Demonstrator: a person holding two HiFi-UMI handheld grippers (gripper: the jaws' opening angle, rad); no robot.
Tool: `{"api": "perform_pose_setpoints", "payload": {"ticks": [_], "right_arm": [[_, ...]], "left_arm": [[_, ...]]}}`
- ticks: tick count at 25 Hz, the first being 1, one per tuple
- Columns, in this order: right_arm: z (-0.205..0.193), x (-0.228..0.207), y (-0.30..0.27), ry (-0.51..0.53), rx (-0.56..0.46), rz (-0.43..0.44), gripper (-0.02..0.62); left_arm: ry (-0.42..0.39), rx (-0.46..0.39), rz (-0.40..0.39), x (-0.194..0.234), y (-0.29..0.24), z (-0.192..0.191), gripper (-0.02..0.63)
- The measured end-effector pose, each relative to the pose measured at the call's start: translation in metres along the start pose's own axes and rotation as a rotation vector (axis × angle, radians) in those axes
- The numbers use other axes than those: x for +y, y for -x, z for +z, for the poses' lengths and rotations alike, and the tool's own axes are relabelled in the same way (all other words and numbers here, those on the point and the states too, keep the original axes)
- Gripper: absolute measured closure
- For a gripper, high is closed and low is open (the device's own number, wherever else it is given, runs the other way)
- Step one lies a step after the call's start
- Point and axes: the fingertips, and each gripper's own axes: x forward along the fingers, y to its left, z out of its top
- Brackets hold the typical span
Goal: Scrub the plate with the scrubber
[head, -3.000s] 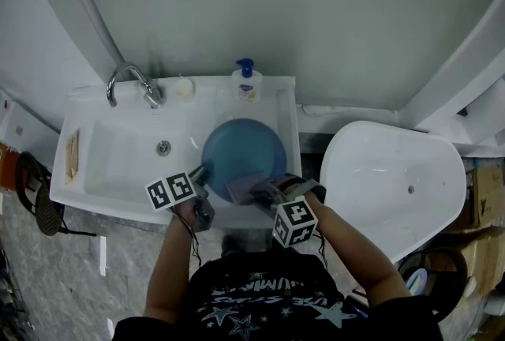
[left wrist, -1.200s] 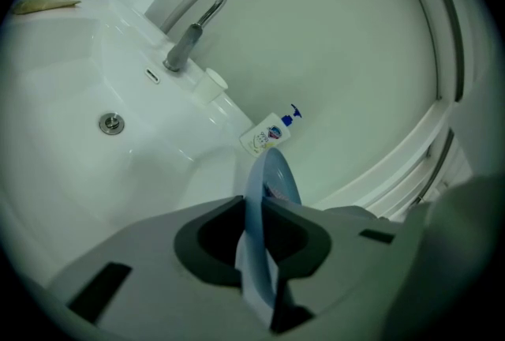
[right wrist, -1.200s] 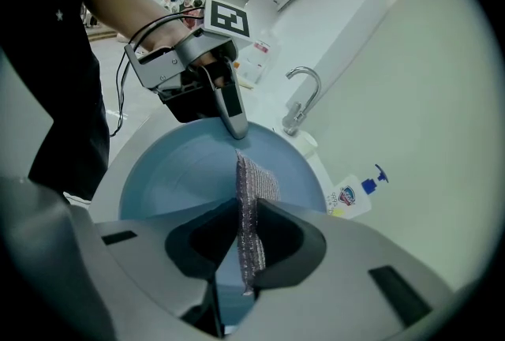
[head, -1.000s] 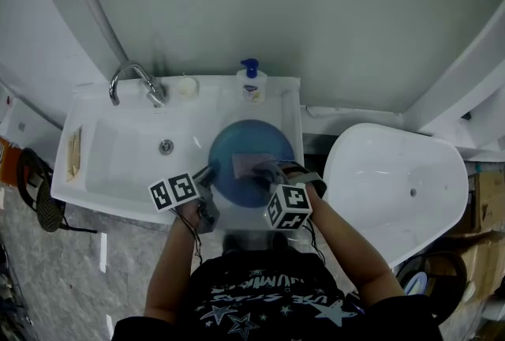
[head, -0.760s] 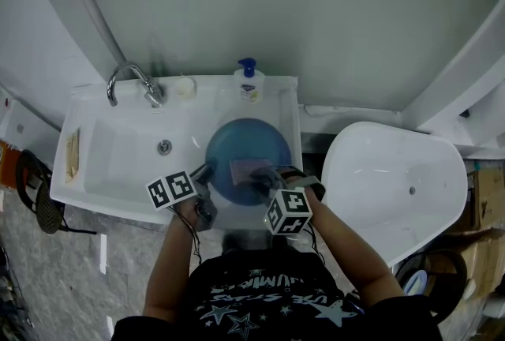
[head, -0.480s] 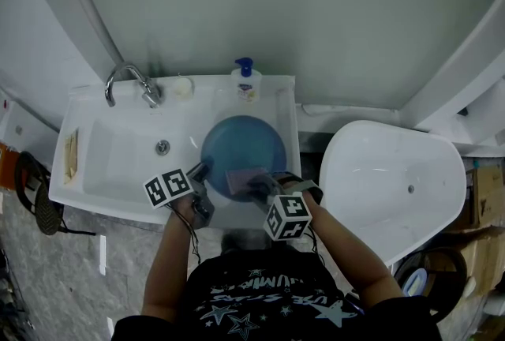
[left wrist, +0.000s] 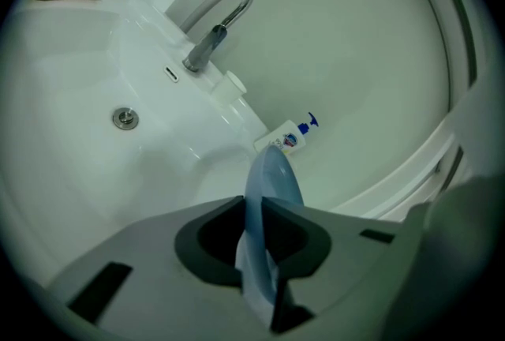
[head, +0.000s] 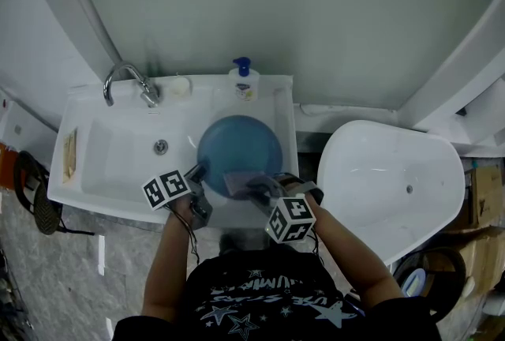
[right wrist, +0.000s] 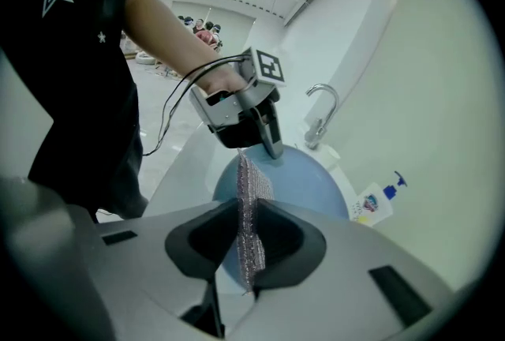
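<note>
Blue plate (head: pixel 239 148) fills the right end of the white sink (head: pixel 110 166). Its near rim is clamped between the fingers (left wrist: pixel 316 241) of the left gripper (head: pixel 199 172) — that gripper's own view shows the rim edge-on, pinched tight.

Over the sink's front edge, the right gripper (head: pixel 254 188) has its fingers (right wrist: pixel 189 241) closed on a thin, purplish mesh scrubber (head: pixel 237 183). The scrubber stands on edge between them and reaches over the near part of the plate's face, just beside the left gripper's tip. Whether it presses on the plate I cannot tell.

At the sink's back left corner rises a curved chrome faucet (head: pixel 125 83). A drain (head: pixel 161 146) sits in the basin to the left of the plate. On the sink's back ledge stands a soap bottle (head: pixel 244 82) with a blue pump — directly behind the plate.
</note>
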Motion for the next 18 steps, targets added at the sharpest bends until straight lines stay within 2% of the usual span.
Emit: {"api": "perform_pose_setpoints", "payload": {"ticks": [3, 8, 12, 18], "right_arm": [[0.0, -0.025, 0.004, 0.025, -0.007, -0.1, 0.517], [-0.006, -0.057, 0.003, 0.092, 0.037, -0.162, 0.517], [-0.007, -0.071, -0.005, 0.147, 0.058, -0.182, 0.517], [-0.013, -0.073, -0.018, 0.191, 0.087, -0.155, 0.517]], "left_arm": [[-0.008, 0.003, -0.013, -0.004, 0.003, -0.004, 0.558], [-0.068, 0.036, -0.028, -0.016, 0.009, -0.02, 0.557], [-0.083, 0.056, -0.041, -0.02, 0.013, -0.03, 0.558], [-0.094, 0.072, -0.053, -0.024, 0.012, -0.037, 0.557]]}}
